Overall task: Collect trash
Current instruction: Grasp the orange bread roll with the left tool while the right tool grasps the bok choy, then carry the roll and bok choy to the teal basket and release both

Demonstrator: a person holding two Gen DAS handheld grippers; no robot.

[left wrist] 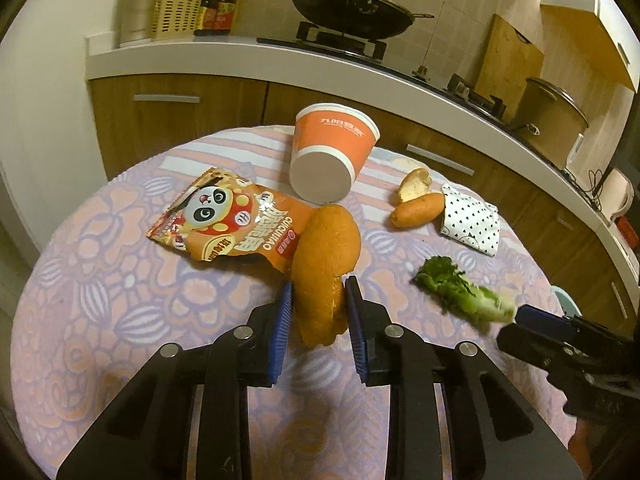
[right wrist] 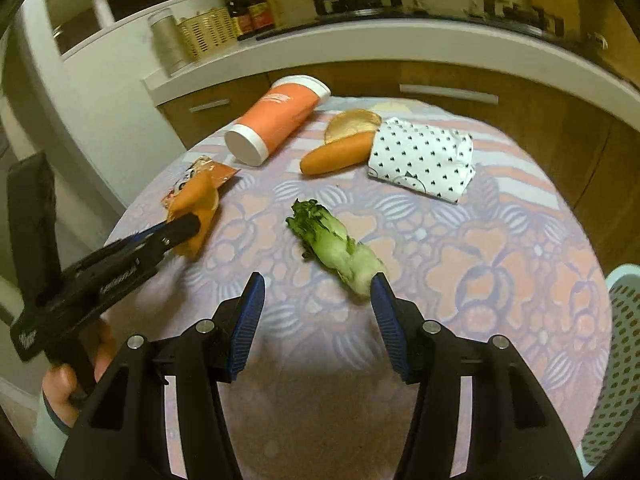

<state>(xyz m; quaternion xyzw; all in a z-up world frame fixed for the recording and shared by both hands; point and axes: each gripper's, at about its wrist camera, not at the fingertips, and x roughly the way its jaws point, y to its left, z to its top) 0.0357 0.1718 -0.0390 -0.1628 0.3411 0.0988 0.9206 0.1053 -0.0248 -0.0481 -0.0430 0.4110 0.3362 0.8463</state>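
Orange peel (left wrist: 326, 272) sits clamped between blue pads of left gripper (left wrist: 318, 292), jaws narrowed onto it, peel standing on edge just above tablecloth (left wrist: 100, 280). Snack wrapper (left wrist: 224, 220), panda print, lies flat directly behind peel, touching it. Paper cup (left wrist: 332, 152), orange w/ white rims, on its side beyond wrapper. Carrot (left wrist: 418, 210) beside a bread piece (left wrist: 414, 184), both against polka-dot paper bag (left wrist: 472, 222). Right gripper (right wrist: 318, 290) spread wide, holding nothing; lettuce stub (right wrist: 340, 246) lies on cloth w/ cut end touching its right pad, left pad well apart. Plastic basket (right wrist: 616, 344), pale blue, at table's right edge. Counter w/ wok (left wrist: 352, 4) behind.
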